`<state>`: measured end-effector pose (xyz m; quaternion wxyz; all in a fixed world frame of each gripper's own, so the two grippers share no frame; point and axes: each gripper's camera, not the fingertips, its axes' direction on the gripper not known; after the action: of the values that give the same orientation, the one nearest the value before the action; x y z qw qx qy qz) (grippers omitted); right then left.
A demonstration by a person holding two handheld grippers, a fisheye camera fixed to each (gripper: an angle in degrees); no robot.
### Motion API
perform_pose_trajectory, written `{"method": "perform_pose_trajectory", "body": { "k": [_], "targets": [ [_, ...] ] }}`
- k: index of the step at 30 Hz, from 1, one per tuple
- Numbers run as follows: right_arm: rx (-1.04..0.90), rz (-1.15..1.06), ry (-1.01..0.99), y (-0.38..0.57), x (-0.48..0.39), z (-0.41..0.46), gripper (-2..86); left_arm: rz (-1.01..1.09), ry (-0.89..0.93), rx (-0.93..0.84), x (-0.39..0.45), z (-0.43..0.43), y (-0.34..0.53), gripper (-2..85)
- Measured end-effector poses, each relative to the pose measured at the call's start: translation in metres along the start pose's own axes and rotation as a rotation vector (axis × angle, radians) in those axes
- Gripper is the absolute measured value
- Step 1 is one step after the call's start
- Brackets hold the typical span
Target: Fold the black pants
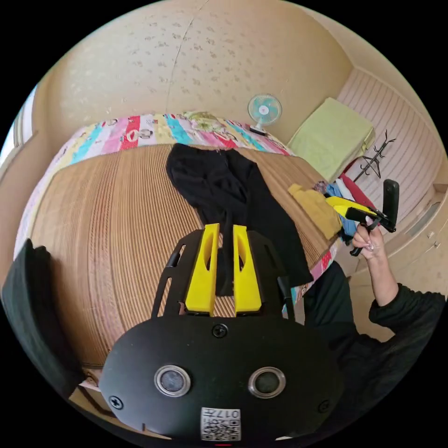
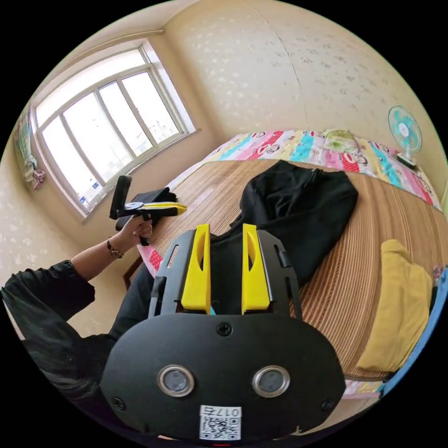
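The black pants (image 1: 219,186) lie flat and loosely spread on a bamboo mat (image 1: 116,224) on the bed, waist end toward the far wall. In the right gripper view the pants (image 2: 298,205) reach from mid-mat to the near edge. My left gripper (image 1: 226,228) hovers over the pants' near leg, its jaws a narrow gap apart and holding nothing. A hand holds it off the bed's window side, where it appears as the left gripper (image 2: 179,206). My right gripper (image 2: 226,228) stands open and empty above the near edge. A hand holds the right gripper (image 1: 333,201) past the bed's right side.
A yellow garment (image 2: 401,298) lies on the mat right of the pants, with other coloured clothes beside it. A folded black cloth (image 1: 32,298) sits at the mat's left end. A fan (image 1: 264,109) stands at the bed's far corner. A window (image 2: 102,126) is on the left wall.
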<state>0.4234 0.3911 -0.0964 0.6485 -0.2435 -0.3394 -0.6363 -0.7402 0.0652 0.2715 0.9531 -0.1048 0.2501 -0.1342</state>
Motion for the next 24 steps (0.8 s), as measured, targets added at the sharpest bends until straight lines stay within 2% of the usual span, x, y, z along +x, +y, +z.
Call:
{"method": "perform_pose_trajectory", "body": {
  "k": [3,4,6,8,10,12,14,16,18,21,23,24],
  "targets": [
    [-0.129,0.096,0.019,0.031,0.003,0.088,12.2,-0.023,0.126,-0.051,-0.008,0.046,0.057,10.3],
    [-0.196,0.133,0.075,0.039,0.008,0.122,11.7,-0.049,0.130,-0.066,-0.009,0.056,0.071,10.0],
    [-0.157,0.107,0.237,0.042,0.015,0.131,5.9,-0.080,0.058,-0.122,-0.011,0.064,0.078,8.2],
    [-0.147,0.133,0.013,0.029,0.039,0.113,2.2,-0.057,0.079,-0.161,-0.015,0.048,0.064,5.0],
    [0.190,0.208,-0.423,0.027,0.087,0.041,1.1,-0.026,0.363,-0.080,-0.027,-0.008,0.041,1.8],
    [0.361,0.218,-0.570,0.031,0.121,-0.015,0.8,-0.043,0.546,0.015,-0.039,-0.054,0.031,0.8],
    [0.445,0.184,-0.470,0.042,0.140,-0.068,0.9,-0.036,0.664,0.103,-0.048,-0.095,0.030,0.2],
    [0.363,0.142,-0.247,0.053,0.143,-0.100,1.7,-0.029,0.700,0.180,-0.059,-0.130,0.044,-0.1],
    [0.258,0.174,-0.195,0.064,0.146,-0.093,3.2,-0.066,0.673,0.201,-0.068,-0.135,0.065,-0.2],
    [0.110,0.276,-0.317,0.086,0.152,-0.036,12.7,-0.224,0.631,0.199,-0.077,-0.108,0.109,-0.3],
    [0.036,0.346,-0.432,0.098,0.155,0.018,15.7,-0.343,0.669,0.242,-0.086,-0.086,0.136,-0.3],
    [-0.017,0.406,-0.542,0.104,0.156,0.060,16.7,-0.421,0.743,0.284,-0.093,-0.071,0.152,-0.3]
  ]
}}
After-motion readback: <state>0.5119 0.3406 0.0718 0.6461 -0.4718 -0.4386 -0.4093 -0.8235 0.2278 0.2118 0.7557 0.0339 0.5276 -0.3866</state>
